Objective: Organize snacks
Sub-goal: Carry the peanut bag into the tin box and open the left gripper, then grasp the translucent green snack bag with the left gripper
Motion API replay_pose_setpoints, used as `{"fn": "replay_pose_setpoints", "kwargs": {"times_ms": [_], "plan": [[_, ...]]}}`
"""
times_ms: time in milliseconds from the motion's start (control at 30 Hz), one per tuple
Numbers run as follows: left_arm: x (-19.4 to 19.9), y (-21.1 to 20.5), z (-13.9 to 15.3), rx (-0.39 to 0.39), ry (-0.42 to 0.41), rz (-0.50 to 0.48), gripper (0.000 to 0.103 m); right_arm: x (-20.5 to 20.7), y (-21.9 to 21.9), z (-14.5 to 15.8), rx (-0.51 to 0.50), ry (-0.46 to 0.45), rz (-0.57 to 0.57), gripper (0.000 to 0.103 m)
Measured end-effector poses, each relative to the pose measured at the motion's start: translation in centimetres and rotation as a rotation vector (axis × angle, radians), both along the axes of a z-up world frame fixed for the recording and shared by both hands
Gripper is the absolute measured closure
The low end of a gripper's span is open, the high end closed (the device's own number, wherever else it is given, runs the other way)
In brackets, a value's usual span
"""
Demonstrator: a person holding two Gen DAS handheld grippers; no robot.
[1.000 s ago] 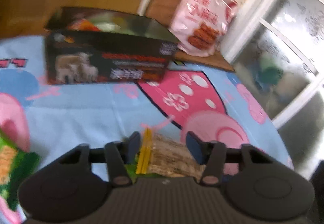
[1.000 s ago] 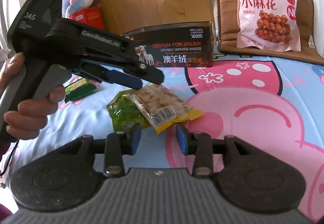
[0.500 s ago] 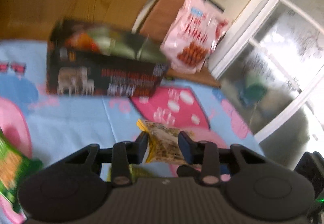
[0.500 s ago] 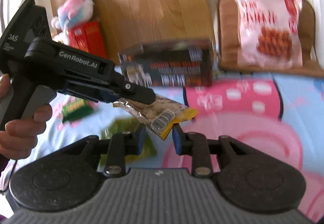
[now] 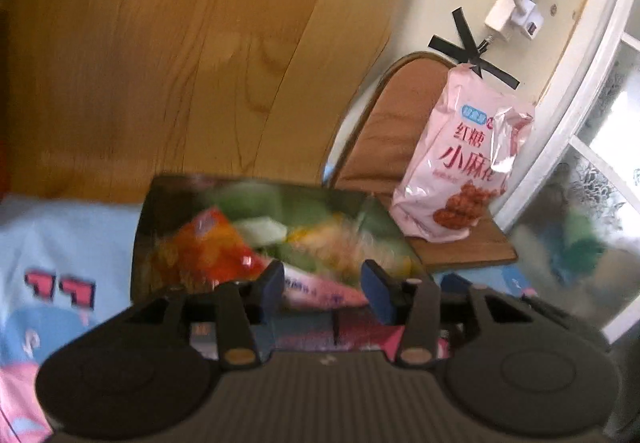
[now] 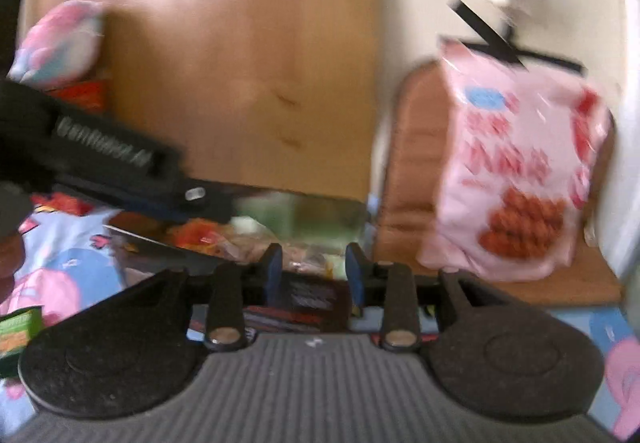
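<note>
A dark cardboard box point(image 5: 138, 243) stands open on the cartoon-print tablecloth point(image 5: 60, 243), holding several snack packets, an orange one point(image 5: 212, 243) among them. My left gripper point(image 5: 324, 289) hovers over the box's near edge. Its jaws are opening and no packet sits between the pads. A blurred yellow-brown packet point(image 5: 344, 243) lies in the box just beyond them. In the right wrist view my right gripper point(image 6: 314, 275) hangs at the box front point(image 6: 312, 295), jaws opening with nothing pressed between them. The left gripper point(image 6: 216, 203) reaches in from the left over the box.
A big pink snack bag point(image 5: 464, 171) leans on a brown chair point(image 5: 392, 131) behind the table. A small green packet point(image 6: 16, 331) lies at the near left of the cloth. A plush toy point(image 6: 60, 39) and a red box point(image 6: 80, 95) sit far left by the wooden panel.
Both grippers rose and moved forward to the box. The left one lifted the yellow packet off the cloth, and the packet is no longer between its fingers. Both jaws narrowed, then widened.
</note>
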State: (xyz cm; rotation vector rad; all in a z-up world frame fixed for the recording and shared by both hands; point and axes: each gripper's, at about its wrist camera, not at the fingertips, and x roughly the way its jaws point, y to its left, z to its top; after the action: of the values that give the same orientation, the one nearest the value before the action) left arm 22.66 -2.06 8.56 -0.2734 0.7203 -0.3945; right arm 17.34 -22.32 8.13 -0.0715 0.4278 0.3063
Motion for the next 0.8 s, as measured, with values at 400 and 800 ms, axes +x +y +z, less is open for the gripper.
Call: {"fn": "replay_pose_setpoints", "kwargs": {"times_ms": [400,800], "plan": [[-9.5,3.5,-4.7,-0.08,0.104,-0.065,0.06,-10.6,-3.5,-4.1,0.221,0.232,0.22,0.049],[-14.2,0.9,-7.1,-0.062,0.185,-0.132,0.076,-15.3,-1.3,-5.1,-0.032,0.169,0.173,0.044]]}}
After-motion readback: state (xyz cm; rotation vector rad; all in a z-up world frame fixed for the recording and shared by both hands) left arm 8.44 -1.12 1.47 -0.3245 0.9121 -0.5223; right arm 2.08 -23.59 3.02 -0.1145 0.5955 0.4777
